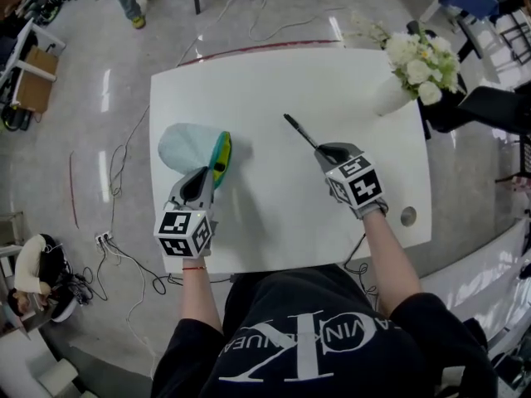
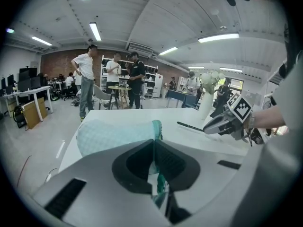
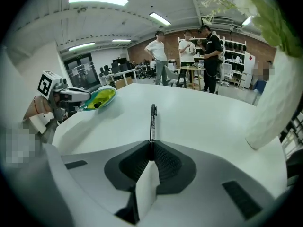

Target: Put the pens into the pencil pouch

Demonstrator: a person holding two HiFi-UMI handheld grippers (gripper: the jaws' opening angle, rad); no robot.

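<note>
1. Head view: the left hand-held gripper (image 1: 203,181) sits at the near-left of the white table (image 1: 290,81), jaws closed tight on the near rim of the pencil pouch (image 1: 187,146).
2. The pouch lies flat, pale blue body away to the left. Its mouth (image 1: 220,157) is propped open, shows yellow-green lining and faces right.
3. Left gripper view: the pads meet with only the teal rim fabric pinched between them. Nothing else is in the grip.
4. The right hand-held gripper (image 1: 328,152) is right of centre, jaws nearly together on the tail end of a black pen (image 1: 300,133).
5. Right gripper view: the pen runs straight out ahead from between the pads, in line with the jaws. I cannot tell whether its tip is clear of the table.
6. Key relation: the pouch mouth is to the left of the pen, roughly level with the right hand-held gripper, with bare table between them.
7. The pen's long axis points up-left, away from the person, so it aims past the mouth, not into it.
8. Judgement: the right hand must carry the pen left and swing its tip toward the opening, while the left hand only holds the mouth open.
9. No other pen is visible on the table. A vase (image 1: 390,96) of white flowers stands at the far right, well apart.
</note>
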